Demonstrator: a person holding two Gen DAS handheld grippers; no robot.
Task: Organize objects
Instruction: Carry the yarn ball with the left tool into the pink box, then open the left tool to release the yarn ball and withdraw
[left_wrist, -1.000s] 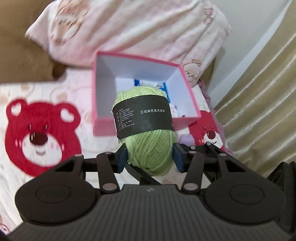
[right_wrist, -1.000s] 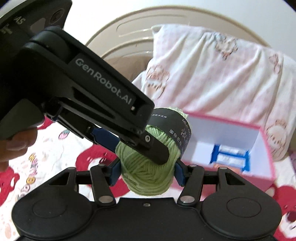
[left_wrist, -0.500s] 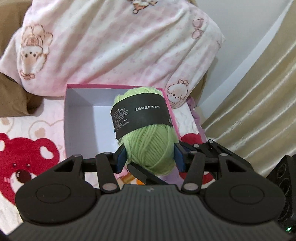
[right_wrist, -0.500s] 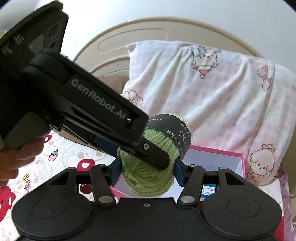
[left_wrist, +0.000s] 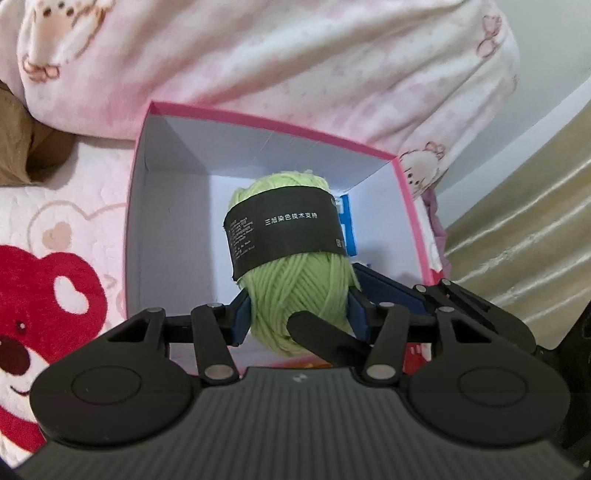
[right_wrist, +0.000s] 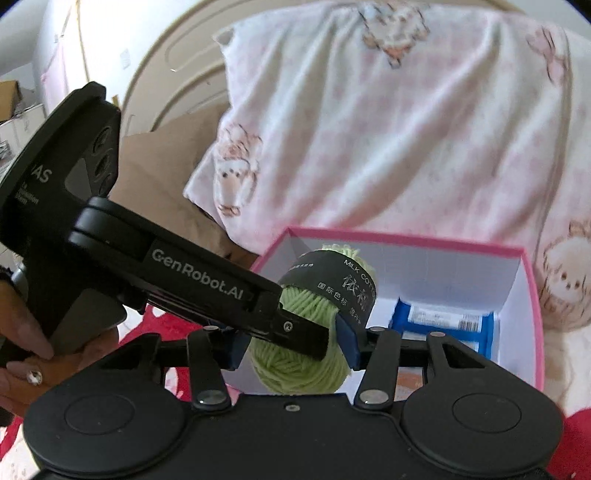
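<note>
The green yarn ball (left_wrist: 295, 288) now hangs over the open pink box (left_wrist: 406, 177), while one second ago it was in front of the box, over the bear blanket (left_wrist: 55, 258). Both tools hold the same ball. The left gripper (left_wrist: 299, 314) has its blue pads pressed on the two sides of the ball, as before. The jaws of the right gripper (right_wrist: 291, 343) have just been closing, and now its pads also press into the yarn, which sits between them.

The left view looks down into the box: the white floor is mostly bare, and a blue packet (left_wrist: 349, 229) lies at the right wall, half hidden behind the ball. The pink pillow (left_wrist: 295, 66) stands just behind the box. The right view shows what the left one does not: the body of the left gripper crossing from the left, the person's hand (right_wrist: 26, 354) holding its handle, and the beige headboard (right_wrist: 166, 74) behind the pillow. There the blue packet is seen fully, in the right part of the box.
</note>
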